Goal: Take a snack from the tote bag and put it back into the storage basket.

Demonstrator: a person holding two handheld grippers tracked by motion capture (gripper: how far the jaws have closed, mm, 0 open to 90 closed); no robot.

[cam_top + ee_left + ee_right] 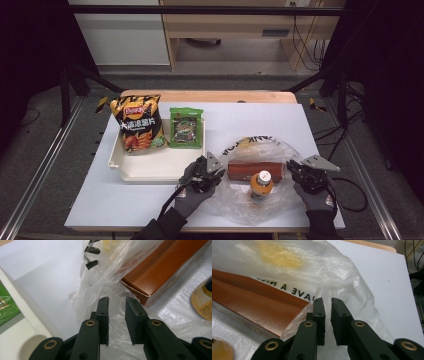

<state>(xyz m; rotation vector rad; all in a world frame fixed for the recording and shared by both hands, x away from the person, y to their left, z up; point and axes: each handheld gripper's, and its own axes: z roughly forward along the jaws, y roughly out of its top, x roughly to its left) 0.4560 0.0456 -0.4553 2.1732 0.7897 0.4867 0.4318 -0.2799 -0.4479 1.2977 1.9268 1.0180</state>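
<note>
A clear plastic bag (245,207) printed with black letters lies spread on the white table. Inside it lie a brown box (255,170) and an orange bottle (261,183) with a white cap. My left gripper (217,176) is at the bag's left edge. Its jaws stand a little apart over crumpled film (100,277), close to the brown box (160,267) and the bottle (203,302). At the bag's right edge my right gripper (295,170) holds its jaws a narrow gap apart above the film (312,262), beside the brown box (257,307).
A white tray (150,172) sits left of the bag, holding a black and orange chips bag (137,122) and a green packet (186,127). The tray rim (30,322) lies close to my left gripper. Black frame posts stand at both sides.
</note>
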